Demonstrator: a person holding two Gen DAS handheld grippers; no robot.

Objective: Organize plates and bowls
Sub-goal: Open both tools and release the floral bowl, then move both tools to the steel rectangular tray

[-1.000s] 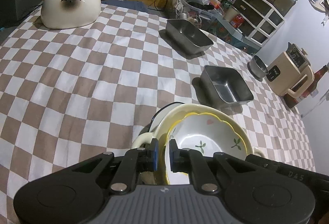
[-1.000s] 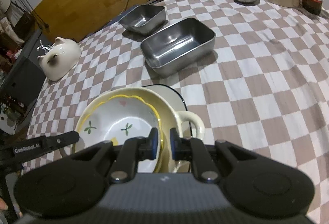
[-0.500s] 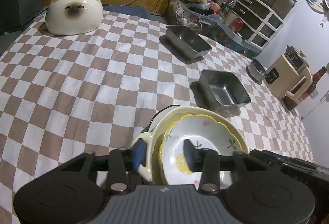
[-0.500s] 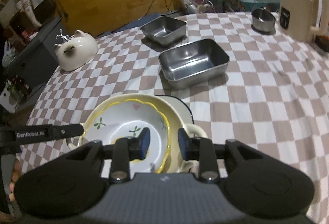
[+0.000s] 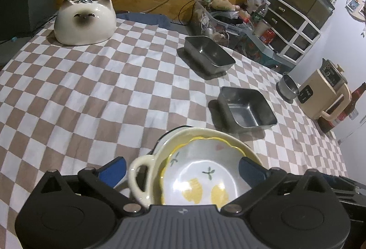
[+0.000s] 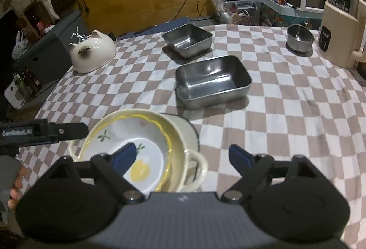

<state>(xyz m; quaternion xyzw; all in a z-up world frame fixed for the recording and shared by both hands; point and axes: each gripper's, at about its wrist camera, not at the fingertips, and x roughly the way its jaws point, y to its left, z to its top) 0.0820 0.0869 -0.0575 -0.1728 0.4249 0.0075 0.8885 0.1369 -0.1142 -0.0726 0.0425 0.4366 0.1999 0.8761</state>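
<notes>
Checked cloth covers the surface (image 5: 91,93), where a flowered bowl (image 5: 201,171) sits nested in a cream handled dish (image 5: 146,180). Both the left claw (image 5: 183,171) and right claw (image 6: 180,157) are opening, gripping nothing, straddling the stack's rims.

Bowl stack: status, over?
Left gripper and right gripper opening, pads clear. Floral bowl nested in cream handled bowl, released. Steel trays beyond, nothing blocking.
</notes>
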